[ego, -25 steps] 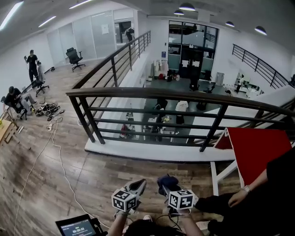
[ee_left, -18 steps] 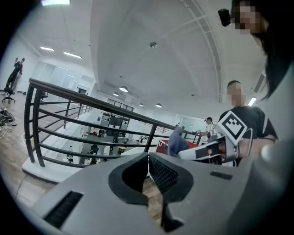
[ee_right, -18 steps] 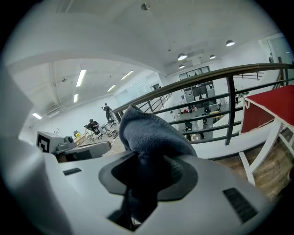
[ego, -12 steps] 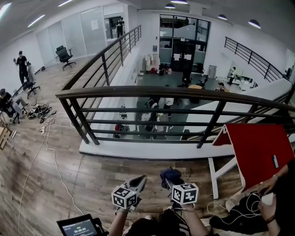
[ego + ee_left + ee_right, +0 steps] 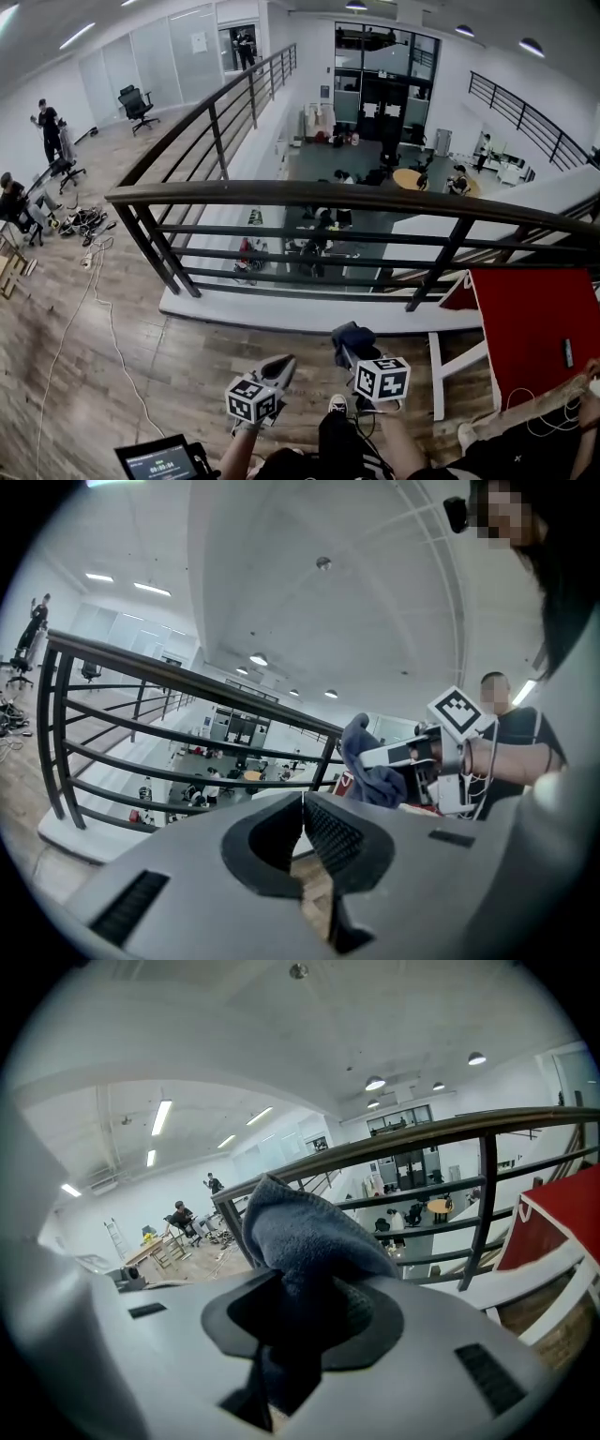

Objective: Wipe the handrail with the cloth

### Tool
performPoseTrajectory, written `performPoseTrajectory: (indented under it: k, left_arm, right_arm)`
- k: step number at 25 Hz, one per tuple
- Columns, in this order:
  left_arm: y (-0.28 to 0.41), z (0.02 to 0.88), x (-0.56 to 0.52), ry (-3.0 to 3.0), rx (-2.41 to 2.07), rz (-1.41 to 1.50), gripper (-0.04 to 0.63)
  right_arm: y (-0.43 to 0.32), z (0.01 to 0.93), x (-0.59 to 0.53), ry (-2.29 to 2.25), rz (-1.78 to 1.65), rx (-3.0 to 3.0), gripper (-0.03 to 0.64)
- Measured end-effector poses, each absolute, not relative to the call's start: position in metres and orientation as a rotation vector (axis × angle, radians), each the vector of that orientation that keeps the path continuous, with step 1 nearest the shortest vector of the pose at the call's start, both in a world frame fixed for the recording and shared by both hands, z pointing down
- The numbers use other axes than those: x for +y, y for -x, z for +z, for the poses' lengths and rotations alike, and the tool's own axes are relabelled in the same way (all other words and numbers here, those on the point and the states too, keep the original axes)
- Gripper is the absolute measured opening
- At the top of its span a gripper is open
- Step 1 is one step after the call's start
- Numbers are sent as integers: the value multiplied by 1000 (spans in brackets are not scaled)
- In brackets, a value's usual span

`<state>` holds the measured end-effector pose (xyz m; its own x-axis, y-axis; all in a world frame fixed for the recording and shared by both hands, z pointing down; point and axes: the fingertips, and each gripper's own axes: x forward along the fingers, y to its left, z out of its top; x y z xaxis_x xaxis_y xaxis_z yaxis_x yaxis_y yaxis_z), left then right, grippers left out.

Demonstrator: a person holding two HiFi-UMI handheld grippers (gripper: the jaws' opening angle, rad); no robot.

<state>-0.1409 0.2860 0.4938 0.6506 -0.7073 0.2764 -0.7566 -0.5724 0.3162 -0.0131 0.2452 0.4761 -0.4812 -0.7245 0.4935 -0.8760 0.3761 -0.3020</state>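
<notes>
Right gripper [image 5: 302,1299]: jaws clamped on the blue-grey cloth [image 5: 298,1230] — fabric bunches up out of them. Left gripper [image 5: 302,806]: jaws pressed together, nothing between. Head view: both grippers held low and side by side over the wood floor [image 5: 141,356], apart from the dark handrail [image 5: 309,195] ahead — cloth not touching the rail. Red board [image 5: 525,323] at right.

Office mezzanine: glass partitions [image 5: 159,61], swivel chair [image 5: 137,101], tables [image 5: 410,178] below the handrail [image 5: 309,195].
</notes>
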Motion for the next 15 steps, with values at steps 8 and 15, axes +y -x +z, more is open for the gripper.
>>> performPoseTrajectory:
  k: [8, 15]
  left_arm:
    - [87, 486, 173, -2439, -1191, 148, 0]
    - [54, 524, 116, -2446, -1209, 180, 0]
  right_arm:
    - [-31, 471, 127, -1380, 787, -2389, 109]
    - [-61, 502, 55, -1356, 783, -2414, 109]
